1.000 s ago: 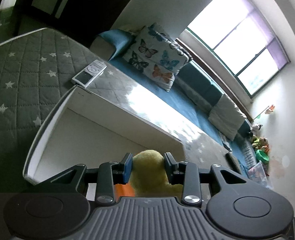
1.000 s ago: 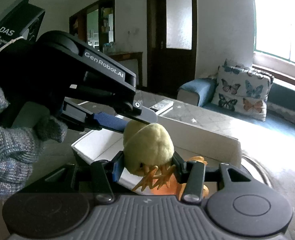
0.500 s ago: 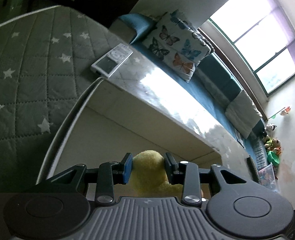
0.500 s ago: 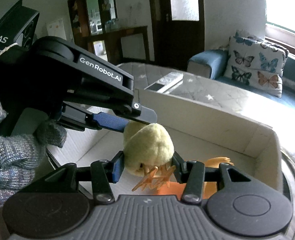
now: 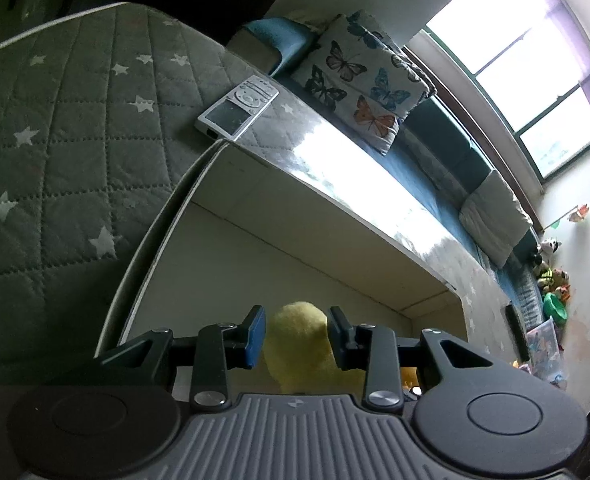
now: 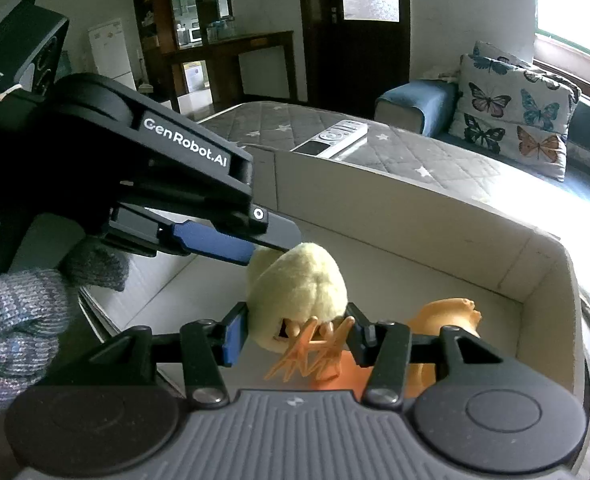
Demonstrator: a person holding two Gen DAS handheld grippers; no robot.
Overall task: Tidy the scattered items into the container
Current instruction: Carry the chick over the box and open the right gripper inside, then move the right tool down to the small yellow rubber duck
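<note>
Across far background, star-quilted mattress [image 6: 435, 156] carries remote [image 6: 331, 138], outside box. Near centre, white box [image 6: 551, 280] sits open-topped, likely as tidy container. Inside, right: orange toy [image 6: 451, 316] on floor. Yellow plush chick [image 6: 299, 292] hangs over box interior, both grippers pinching it, seemingly for lowering. Left gripper [image 5: 295, 330] narrow on chick; right gripper [image 6: 295, 334] likewise. Casing lettering: "GenRobot.AI", "DAS".

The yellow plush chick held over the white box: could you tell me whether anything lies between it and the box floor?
Mostly clear: the yellow plush chick hangs over bare floor of the white box. Only an orange toy lies inside, to its right, near the end wall.
</note>
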